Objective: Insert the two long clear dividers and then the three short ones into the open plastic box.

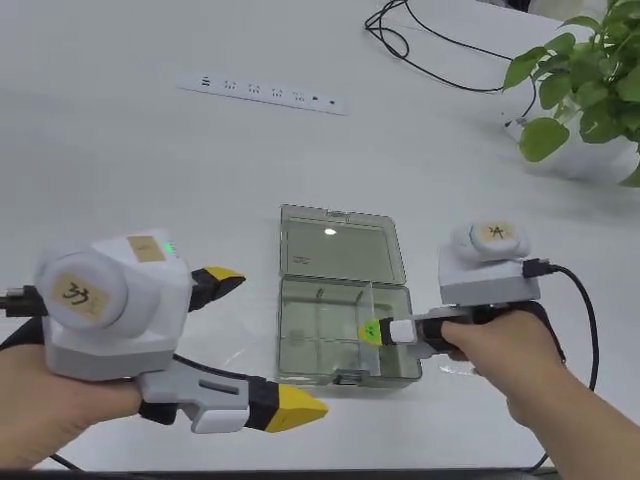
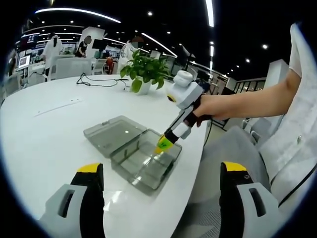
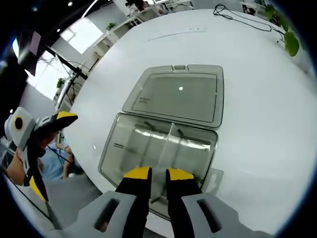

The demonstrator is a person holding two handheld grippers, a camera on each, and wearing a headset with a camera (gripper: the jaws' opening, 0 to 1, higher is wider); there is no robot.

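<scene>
Head view, open box (image 1: 283,335), right gripper (image 1: 372,332) seemingly pinching divider (image 1: 372,300) inside

Bright overhead light, fisheye-warped edges

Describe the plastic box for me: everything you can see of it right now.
The plastic box is clear, grey-green tinted, rectangular and shallow, sitting on the white table. Its hinged lid lies open flat behind the base. Clear dividers stand inside, splitting it into compartments. The right hand-held gripper reaches into its right side, jaws nearly together; whether it pinches a divider is unclear.
</scene>
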